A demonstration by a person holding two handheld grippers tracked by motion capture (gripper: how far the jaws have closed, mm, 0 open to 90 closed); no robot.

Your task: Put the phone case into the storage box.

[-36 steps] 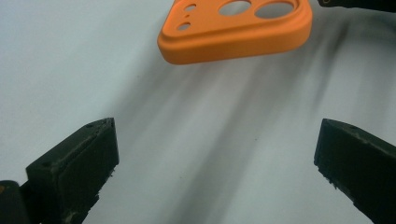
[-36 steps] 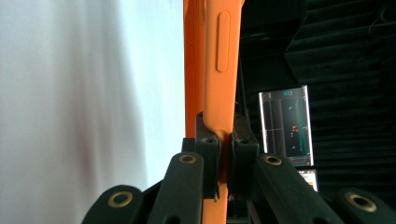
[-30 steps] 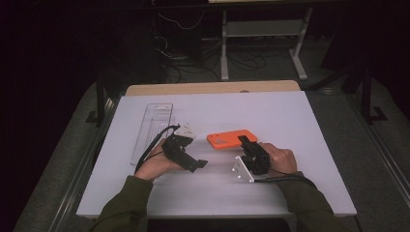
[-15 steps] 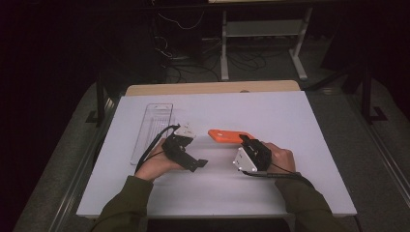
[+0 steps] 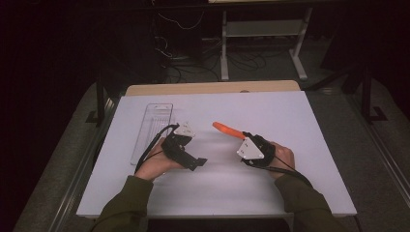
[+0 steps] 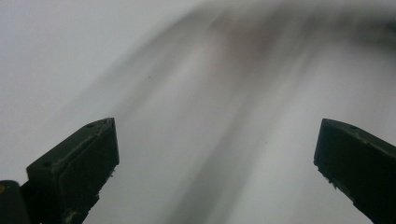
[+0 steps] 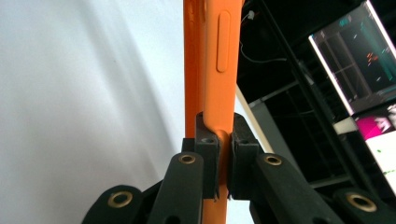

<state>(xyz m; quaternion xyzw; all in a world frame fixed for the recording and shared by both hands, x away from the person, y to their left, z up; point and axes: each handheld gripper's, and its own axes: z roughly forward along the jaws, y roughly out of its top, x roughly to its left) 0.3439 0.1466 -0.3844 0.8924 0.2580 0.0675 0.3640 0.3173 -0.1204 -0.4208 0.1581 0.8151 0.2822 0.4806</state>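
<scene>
Right tool [image 5: 240,137] clamped on one end of the orange phone case [image 5: 227,129], lifted edge-on above mid-desk [image 5: 300,121]. Pick-up done; placement left, possibly into the clear tray [image 5: 152,130] at far left. Left tool [image 5: 199,162] gapes wide, empty, near the tray.

Left claw [image 5: 200,162] agape, right claw [image 5: 241,137] clamped
</scene>
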